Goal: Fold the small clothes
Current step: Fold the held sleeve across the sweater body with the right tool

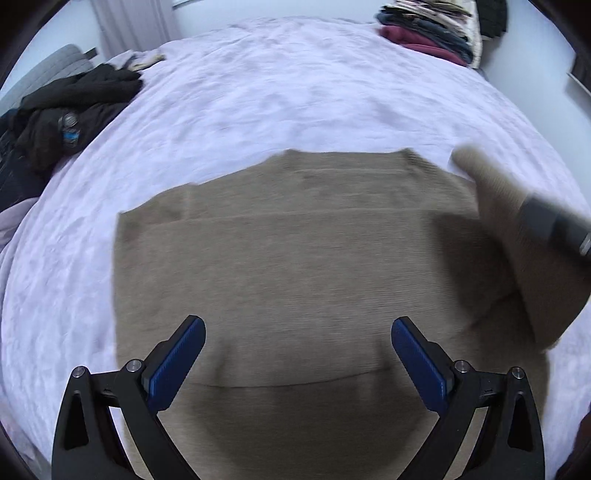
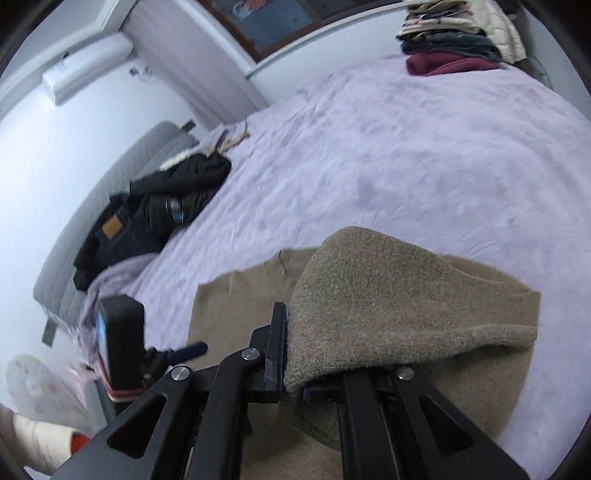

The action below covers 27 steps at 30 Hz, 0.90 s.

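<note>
A tan knit sweater (image 1: 295, 258) lies spread flat on the lavender bedspread (image 1: 277, 92). My left gripper (image 1: 297, 334) is open and empty, hovering over the sweater's near part, blue pads wide apart. My right gripper (image 2: 291, 347) is shut on a sleeve of the sweater (image 2: 388, 295) and holds it lifted above the body of the sweater (image 2: 236, 306). In the left wrist view the raised sleeve (image 1: 517, 236) and the right gripper (image 1: 557, 225) show blurred at the right. The right gripper's right finger is hidden under the fabric.
A pile of black clothes (image 1: 70, 110) lies at the bed's left edge, also in the right wrist view (image 2: 162, 206). A stack of folded clothes (image 1: 432, 33) sits at the far right corner (image 2: 454, 40). A grey headboard (image 2: 110, 192) is on the left.
</note>
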Each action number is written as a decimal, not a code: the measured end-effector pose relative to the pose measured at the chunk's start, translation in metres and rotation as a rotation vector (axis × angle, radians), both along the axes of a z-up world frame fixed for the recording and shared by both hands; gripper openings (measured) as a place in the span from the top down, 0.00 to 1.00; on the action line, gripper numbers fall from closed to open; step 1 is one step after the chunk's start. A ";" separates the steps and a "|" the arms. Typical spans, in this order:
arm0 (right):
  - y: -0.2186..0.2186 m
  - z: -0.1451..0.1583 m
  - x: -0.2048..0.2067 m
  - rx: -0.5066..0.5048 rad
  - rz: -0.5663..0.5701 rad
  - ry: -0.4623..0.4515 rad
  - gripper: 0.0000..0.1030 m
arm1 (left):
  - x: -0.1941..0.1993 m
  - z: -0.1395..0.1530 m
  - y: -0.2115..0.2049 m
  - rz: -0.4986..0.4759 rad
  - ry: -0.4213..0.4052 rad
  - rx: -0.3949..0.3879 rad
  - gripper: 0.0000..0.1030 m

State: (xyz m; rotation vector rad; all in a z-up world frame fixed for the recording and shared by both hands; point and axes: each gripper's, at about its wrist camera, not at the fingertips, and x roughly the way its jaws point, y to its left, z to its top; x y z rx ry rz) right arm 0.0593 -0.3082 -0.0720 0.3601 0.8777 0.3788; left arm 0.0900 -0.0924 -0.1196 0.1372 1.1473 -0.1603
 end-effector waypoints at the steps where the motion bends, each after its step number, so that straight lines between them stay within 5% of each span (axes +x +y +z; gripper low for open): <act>1: 0.012 -0.013 0.005 -0.027 0.022 0.036 0.92 | 0.000 -0.002 0.008 0.013 0.001 0.009 0.01; 5: 0.038 -0.062 0.015 -0.096 0.030 0.172 0.86 | 0.002 -0.013 0.026 0.031 0.005 0.041 0.01; 7: 0.039 -0.078 0.014 -0.089 0.018 0.217 0.74 | 0.002 -0.021 0.032 0.042 0.028 0.039 0.01; 9: 0.038 -0.084 0.014 -0.067 0.020 0.229 0.57 | 0.003 -0.027 0.036 0.053 0.042 0.034 0.01; 14: 0.033 -0.072 0.007 -0.068 -0.008 0.229 0.51 | 0.002 -0.030 0.041 0.060 0.064 0.015 0.01; 18: -0.008 -0.056 -0.008 0.059 -0.179 0.212 0.51 | 0.001 -0.027 0.047 0.058 0.066 -0.005 0.01; 22: -0.063 -0.071 -0.015 0.308 -0.434 0.259 0.51 | 0.001 -0.023 0.055 0.068 0.062 -0.024 0.01; 23: -0.073 -0.078 -0.015 0.391 -0.490 0.275 0.52 | -0.001 -0.022 0.056 0.070 0.060 -0.026 0.01; 25: -0.088 -0.094 -0.016 0.575 -0.583 0.292 0.73 | -0.002 -0.021 0.060 0.075 0.060 -0.028 0.01; 26: -0.091 -0.099 -0.015 0.623 -0.617 0.299 0.92 | -0.002 -0.021 0.063 0.077 0.062 -0.031 0.01; 27: -0.092 -0.103 -0.013 0.670 -0.640 0.295 0.92 | -0.003 -0.021 0.065 0.079 0.065 -0.035 0.01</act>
